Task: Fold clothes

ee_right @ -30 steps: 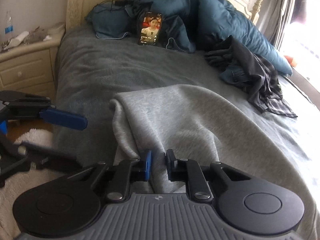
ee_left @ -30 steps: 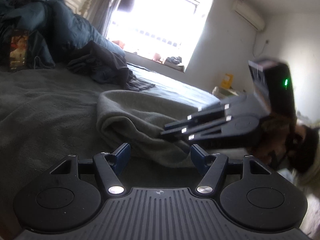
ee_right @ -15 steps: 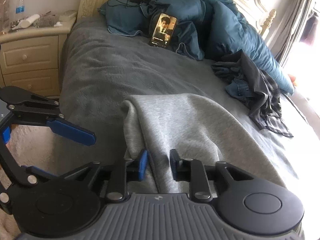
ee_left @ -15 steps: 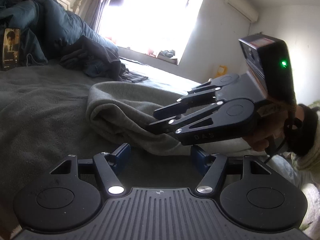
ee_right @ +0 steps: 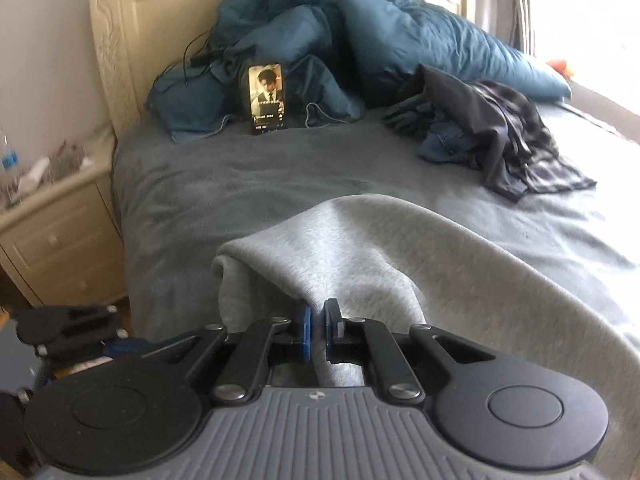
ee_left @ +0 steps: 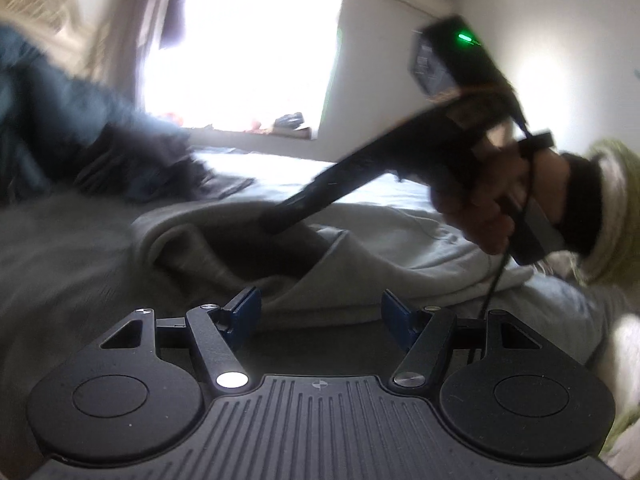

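Note:
A light grey garment (ee_right: 384, 248) lies folded over on the bed's grey blanket (ee_right: 248, 176). My right gripper (ee_right: 316, 322) is shut on a fold of its top layer near the near edge and lifts it a little. In the left wrist view the same grey garment (ee_left: 360, 240) has its top layer raised, and the right gripper (ee_left: 276, 220) pinches it from the right. My left gripper (ee_left: 320, 312) is open and empty, low at the garment's near edge, with cloth lying between its blue pads (ee_left: 248, 306).
A dark clothes pile (ee_right: 484, 132) lies at the right of the bed. A blue duvet (ee_right: 360, 32) and a lit phone (ee_right: 266, 98) stand by the headboard. A cream nightstand (ee_right: 48, 220) is at the left. A bright window (ee_left: 240, 44) lies beyond.
The right gripper closed on the grey fold and rose, lifting the top layer. The left gripper swung toward the garment's edge and stayed open.

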{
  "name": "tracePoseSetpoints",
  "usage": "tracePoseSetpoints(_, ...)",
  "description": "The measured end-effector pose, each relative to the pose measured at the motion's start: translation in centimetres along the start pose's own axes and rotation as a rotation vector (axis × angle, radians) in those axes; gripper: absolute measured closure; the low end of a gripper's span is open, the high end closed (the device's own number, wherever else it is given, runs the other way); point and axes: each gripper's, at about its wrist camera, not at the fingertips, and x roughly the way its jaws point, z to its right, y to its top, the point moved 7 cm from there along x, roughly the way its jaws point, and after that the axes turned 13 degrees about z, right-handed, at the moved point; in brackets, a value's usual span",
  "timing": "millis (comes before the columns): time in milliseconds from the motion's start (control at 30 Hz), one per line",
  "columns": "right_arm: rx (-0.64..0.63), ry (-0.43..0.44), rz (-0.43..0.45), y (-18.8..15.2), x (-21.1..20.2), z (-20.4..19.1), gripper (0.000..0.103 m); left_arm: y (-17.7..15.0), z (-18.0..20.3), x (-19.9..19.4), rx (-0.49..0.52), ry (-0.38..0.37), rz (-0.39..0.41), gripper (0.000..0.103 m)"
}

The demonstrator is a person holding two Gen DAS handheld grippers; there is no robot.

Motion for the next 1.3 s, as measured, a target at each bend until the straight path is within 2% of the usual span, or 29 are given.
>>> tracePoseSetpoints(200, 0.019, 0.009, 0.006, 0.1, -0.1, 0.0, 0.096, -1.2, -0.9, 3.1, 0.012, -0.03, -0.043, 0.036)
tracePoseSetpoints(367, 0.018, 0.021, 0.008, 0.0, -0.3, -0.4, 0.095, -1.6, -2.1, 5.1, -0.004, -0.027, -0.059, 0.036)
tracePoseSetpoints(567, 0.027, 0.041, 0.006, -0.3, -0.3, -0.8, 0.095, -2.1, -2.4, 6.5, 0.036, -0.016, -0.067, 0.035)
tracePoseSetpoints(700, 0.026, 0.053, 0.006, -0.6, -0.4, -1.1, 0.095, -2.3, -2.5, 7.4, 0.068, -0.011, -0.081, 0.033)
tracePoseSetpoints(800, 0.025, 0.063, -0.004, -1.0, -0.3, -1.3, 0.095, -2.8, -2.8, 8.1, 0.049, -0.005, -0.099, 0.03)
tracePoseSetpoints(1033, 0.013, 0.07, -0.019, -1.7, 0.1, -1.6, 0.095, -1.8, -2.4, 5.8, 0.038, 0.056, -0.092, 0.028)
tracePoseSetpoints(1167, 0.035, 0.073, -0.005, -1.5, 0.0, -1.1, 0.095, -0.3, -2.8, 3.0, -0.01, 0.08, -0.022, 0.024)
tracePoseSetpoints(1300, 0.056, 0.08, 0.0, -1.4, -0.1, -0.9, 0.095, -0.5, -4.1, 3.5, -0.04, 0.104, -0.029, 0.023)
